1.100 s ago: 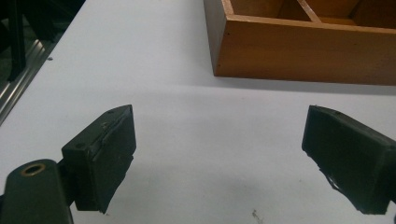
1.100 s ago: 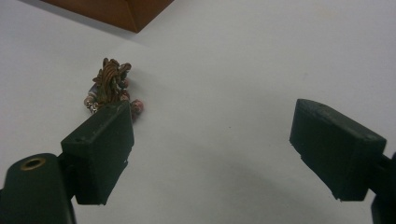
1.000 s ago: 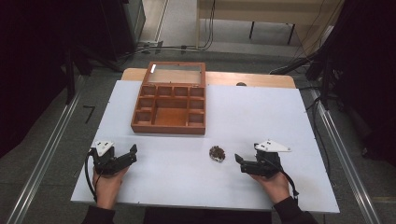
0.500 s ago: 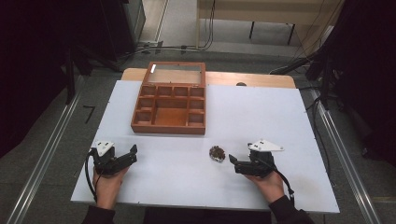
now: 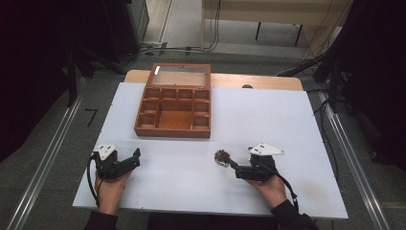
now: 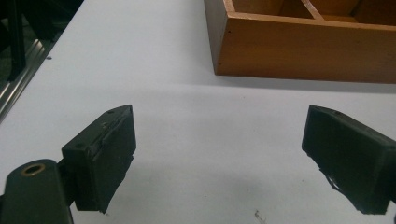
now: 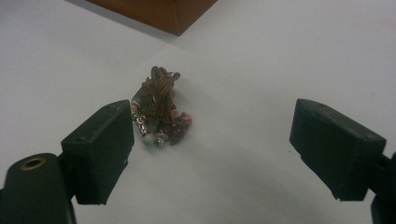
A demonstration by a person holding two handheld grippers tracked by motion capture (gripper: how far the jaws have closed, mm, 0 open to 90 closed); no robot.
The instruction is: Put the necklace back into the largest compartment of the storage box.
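Item: beaded cord bracelet [image 7: 159, 106], bunched, on the white table [image 5: 287, 124].

Brown braided cord gathered in a small heap, with silver, pale green and dark red beads clustered at its lower edge. In my right gripper view it sits left of centre, just beside my left-hand jaw, apart from it. My right gripper [image 5: 231, 164] stands wide open, holding nothing. My left gripper [image 5: 136, 158], lower left of the high view, is likewise spread and empty. Wooden compartment box [image 5: 174, 103] at upper centre.
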